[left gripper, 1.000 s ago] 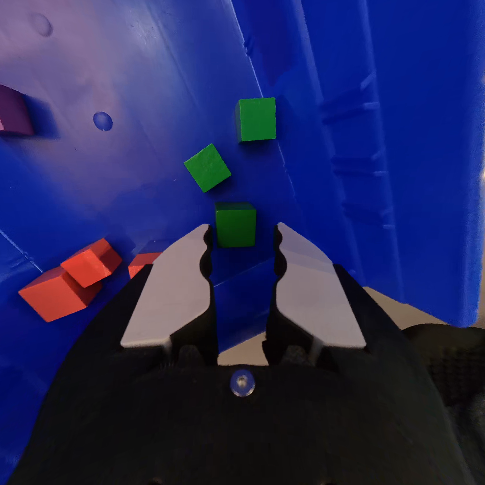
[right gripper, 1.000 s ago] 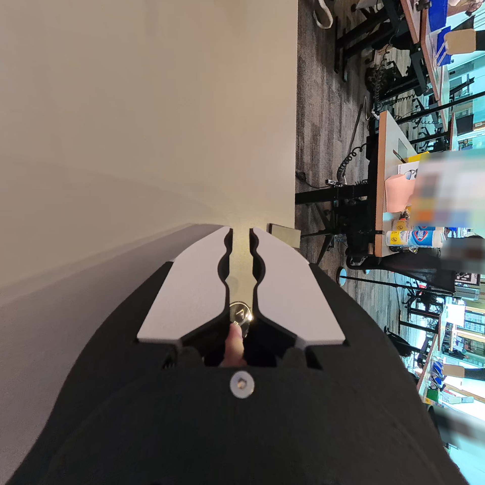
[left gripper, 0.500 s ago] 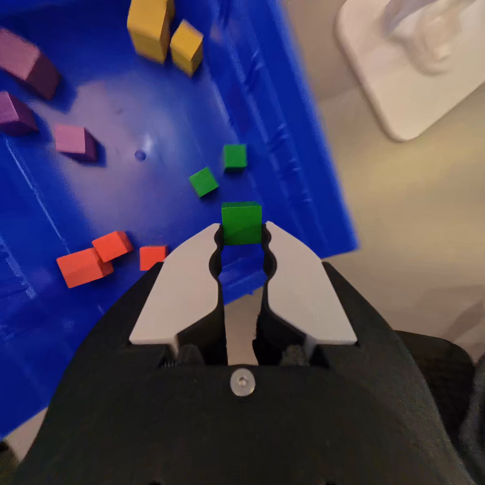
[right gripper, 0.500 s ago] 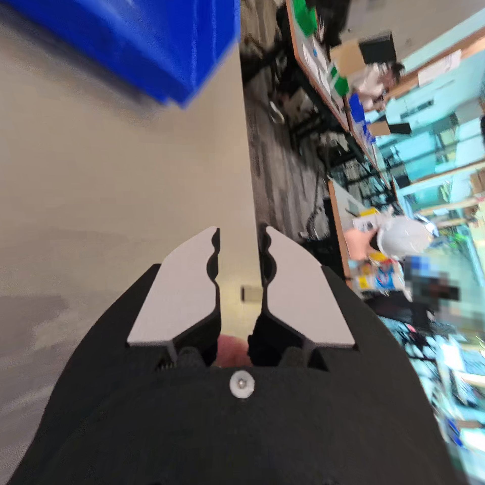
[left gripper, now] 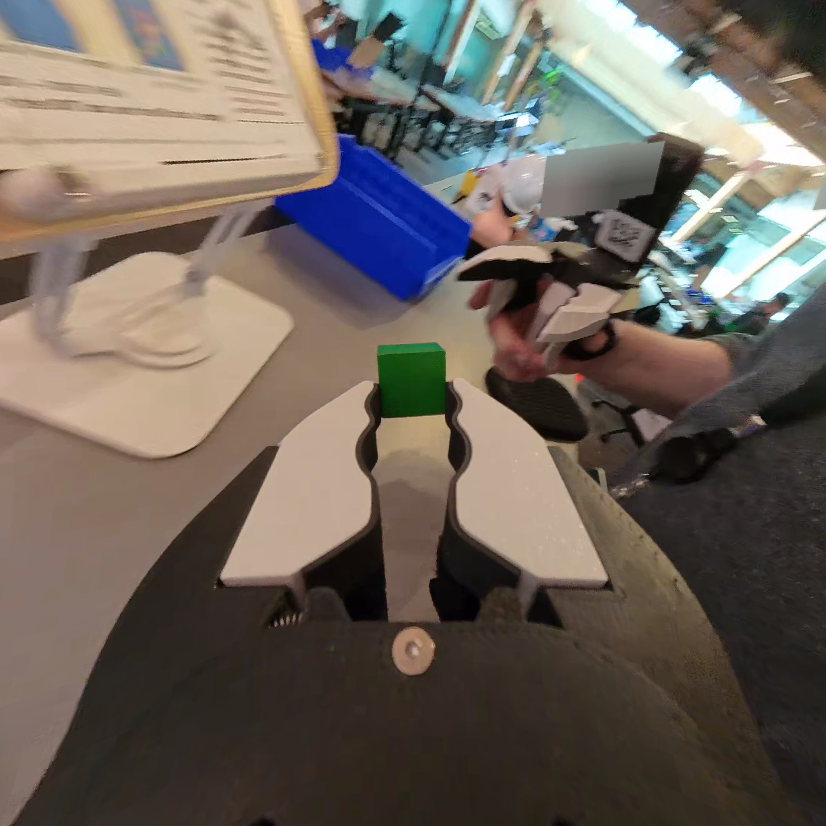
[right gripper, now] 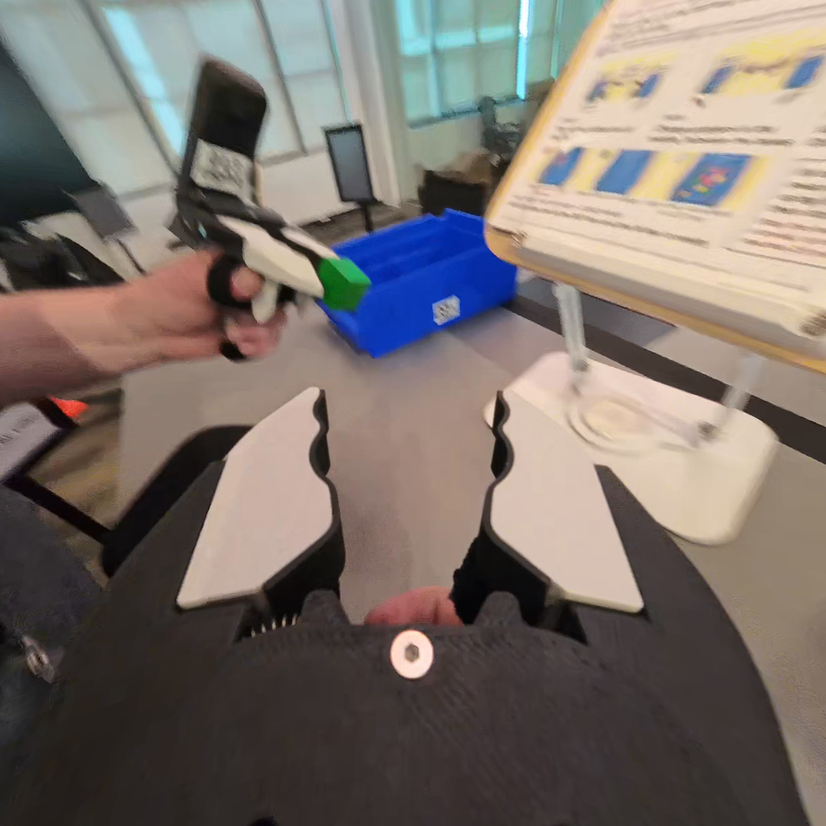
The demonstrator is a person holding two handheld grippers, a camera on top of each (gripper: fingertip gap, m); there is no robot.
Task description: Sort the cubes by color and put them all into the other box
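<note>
Green cube [left gripper: 411, 380] pinched only at left gripper [left gripper: 411, 398] tips, could slip before blue box [left gripper: 380, 214]; right gripper [right gripper: 409, 402] gapes empty.

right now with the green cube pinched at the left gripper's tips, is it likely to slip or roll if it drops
The green cube looks rigid with flat faces, so the left gripper pads probably hold it squarely. Only the fingertips grip it, so a jolt might twist it free. Dropped on the table, it would likely tumble briefly, not roll.
</note>
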